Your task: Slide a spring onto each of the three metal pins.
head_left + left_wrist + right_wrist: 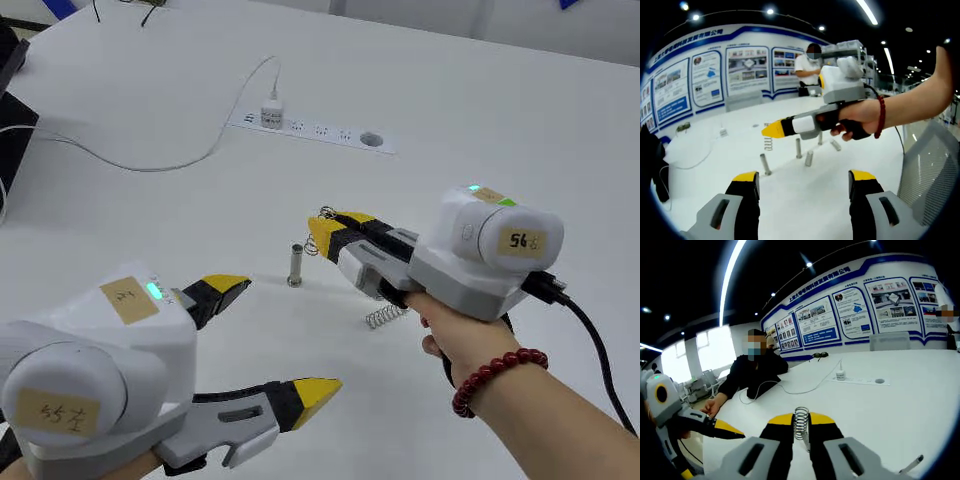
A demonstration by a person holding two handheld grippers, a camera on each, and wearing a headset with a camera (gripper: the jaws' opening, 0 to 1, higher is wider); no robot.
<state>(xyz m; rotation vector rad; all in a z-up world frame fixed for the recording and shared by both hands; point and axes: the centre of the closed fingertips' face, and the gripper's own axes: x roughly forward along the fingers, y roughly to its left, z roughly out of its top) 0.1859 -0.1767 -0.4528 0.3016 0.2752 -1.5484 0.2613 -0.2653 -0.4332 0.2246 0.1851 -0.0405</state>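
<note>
Spring (pixel 801 415): likely light, bendy; grip near one end
Right gripper (pixel 335 226): jaws pinching it
Left gripper (pixel 804 176): jaws wide, empty

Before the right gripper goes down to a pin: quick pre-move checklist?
1. Spring held in the right gripper: ok, the jaws are shut on it.
2. Pin in front of the tips upright and bare: ok.
3. Spring lined up over that pin: not ok, in the head view it sits off to the pin's side.
4. Left gripper out of the way: ok, it is open, holds nothing, and is nearer the person than the pin.
5. Spare spring available: ok, it lies on the table by the hand that holds the right gripper.
</note>
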